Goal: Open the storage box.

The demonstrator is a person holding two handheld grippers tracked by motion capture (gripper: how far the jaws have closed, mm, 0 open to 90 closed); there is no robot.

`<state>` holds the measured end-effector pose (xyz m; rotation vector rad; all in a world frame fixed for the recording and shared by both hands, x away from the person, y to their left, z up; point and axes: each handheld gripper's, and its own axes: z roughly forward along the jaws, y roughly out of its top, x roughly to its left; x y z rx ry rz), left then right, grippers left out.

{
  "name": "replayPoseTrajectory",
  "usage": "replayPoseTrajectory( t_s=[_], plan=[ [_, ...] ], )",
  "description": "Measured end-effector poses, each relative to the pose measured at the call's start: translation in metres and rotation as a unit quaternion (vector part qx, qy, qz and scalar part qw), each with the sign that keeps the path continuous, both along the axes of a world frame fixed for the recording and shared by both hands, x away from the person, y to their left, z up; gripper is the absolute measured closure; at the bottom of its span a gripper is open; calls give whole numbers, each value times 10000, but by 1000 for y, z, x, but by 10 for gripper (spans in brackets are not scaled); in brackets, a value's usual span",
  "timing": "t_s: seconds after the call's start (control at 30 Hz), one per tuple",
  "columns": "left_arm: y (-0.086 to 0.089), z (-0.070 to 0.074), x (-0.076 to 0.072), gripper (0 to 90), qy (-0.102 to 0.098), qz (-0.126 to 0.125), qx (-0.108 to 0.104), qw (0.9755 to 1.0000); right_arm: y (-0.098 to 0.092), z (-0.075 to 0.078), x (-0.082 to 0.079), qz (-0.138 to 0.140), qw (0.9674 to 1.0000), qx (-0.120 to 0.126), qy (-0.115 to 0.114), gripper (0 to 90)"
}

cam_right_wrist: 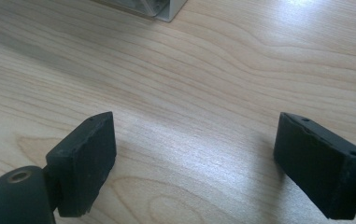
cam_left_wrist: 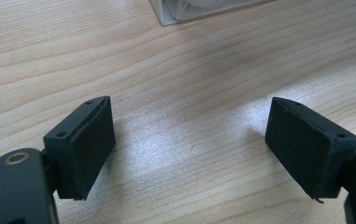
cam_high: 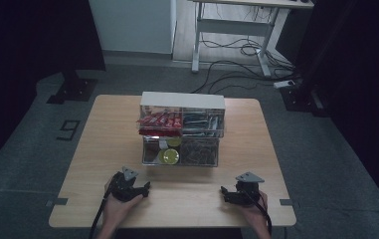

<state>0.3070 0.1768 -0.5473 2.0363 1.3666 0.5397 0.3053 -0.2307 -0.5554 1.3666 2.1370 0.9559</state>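
Both grippers, the left gripper [cam_high: 138,190] and the right gripper [cam_high: 228,194], rested on the table [cam_high: 102,144] with jaws spread wide and nothing between them. Just ahead of them sat the clear drawer box [cam_high: 181,130], its long axis running across, drawers facing them. Reaching well probably meant approaching level, jaws kept wide.

Left gripper [cam_left_wrist: 189,149]: two black fingers [cam_left_wrist: 89,144] spread wide, nothing between. Light wood-grain counter [cam_left_wrist: 180,74] beneath, bright glare patch between fingers. Clear box corner [cam_left_wrist: 189,11] at top edge, well apart from fingers.
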Motion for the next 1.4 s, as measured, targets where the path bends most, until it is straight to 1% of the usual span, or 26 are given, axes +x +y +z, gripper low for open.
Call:
replayPoseTrajectory(
  t_s=[0.13, 0.33, 0.37, 0.4, 0.47, 0.53, 0.57, 0.67, 0.7, 0.73, 0.77, 0.8, 0.83, 0.87, 0.9, 0.93, 0.97, 1.0, 1.03, 1.07, 1.1, 1.13, 1.2, 1.3, 1.37, 1.4],
  plan=[
    [0, 0, 0, 158, -6, 32, 0, 10000, -1, 0, 1, -5, 10000, 18, 4, 135],
    [2, 1, -3, 197, -44, 145, 4, 9999, -5, 0, 1, -58, 10000, 19, -5, 141],
    [3, 1, -4, 213, -62, 223, 5, 9997, -6, 0, 2, -69, 10000, 20, -3, 142],
    [5, 4, -5, 265, -99, 326, -5, 9994, -8, 0, 2, -95, 10000, 19, -8, 144],
    [7, 5, -6, 285, -135, 365, -38, 9992, -9, 0, 2, -101, 9999, 20, -8, 144],
    [9, 9, -8, 354, -233, 430, -102, 9988, -10, 0, 3, -99, 9999, 10, -11, 146],
    [9, 9, -8, 378, -233, 430, -102, 9988, -10, 0, 4, -94, 10000, 6, -14, 147],
    [11, 12, -11, 435, -271, 377, -187, 9987, -10, 0, 5, -98, 10000, 5, -10, 148],
    [11, 12, -12, 470, -290, 360, -220, 9987, -10, 0, 5, -100, 9999, 7, -9, 149],
    [12, 14, -14, 535, -305, 262, -318, 9987, -10, 0, 5, -101, 9999, 11, -13, 149],
    [12, 14, -14, 569, -305, 262, -318, 9987, -10, 0, 5, -101, 9999, 11, -13, 149],
    [13, 15, -15, 597, -290, 179, -439, 9985, -10, 0, 5, -99, 10000, 7, -10, 149],
    [13, 15, -15, 622, -290, 179, -439, 9985, -10, 0, 5, -99, 10000, 7, -10, 149],
    [15, 17, -16, 643, -263, 96, -541, 9981, -10, 0, 5, -101, 9999, 11, -13, 149],
    [15, 17, -16, 661, -263, 96, -541, 9981, -10, 0, 5, -101, 9999, 11, -13, 149],
    [16, 17, -17, 683, -168, 73, -695, 9974, -10, 0, 5, -101, 9999, 13, -13, 149],
    [16, 17, -17, 706, -168, 73, -695, 9974, -10, 0, 5, -101, 9999, 13, -13, 149],
    [19, 17, -18, 729, -41, -16, -872, 9962, -10, 0, 5, -100, 9999, 7, -9, 149],
    [19, 17, -18, 754, -41, -16, -872, 9962, -10, 0, 5, -100, 9999, 7, -9, 149],
    [20, 16, -18, 781, 27, -57, -961, 9954, -10, 0, 5, -102, 9999, 12, -13, 150],
    [21, 16, -18, 781, 87, -111, -1039, 9945, -10, 0, 5, -102, 9999, 12, -13, 150],
    [22, 16, -18, 818, 171, -132, -1129, 9934, -10, 0, 6, -97, 10000, 16, -15, 150],
    [23, 16, -18, 841, 200, -179, -1165, 9928, -10, 0, 6, -88, 10000, 12, -18, 152],
    [23, 17, -20, 848, 198, -218, -1180, 9926, -10, 0, 7, -91, 10000, 12, -16, 154],
    [24, 20, -22, 855, 168, -230, -1185, 9925, -10, 0, 7, -90, 10000, 14, -23, 157],
    [26, 22, -24, 858, 102, -207, -1212, 9924, -10, 0, 8, -90, 10000, 12, -22, 158]
  ],
)
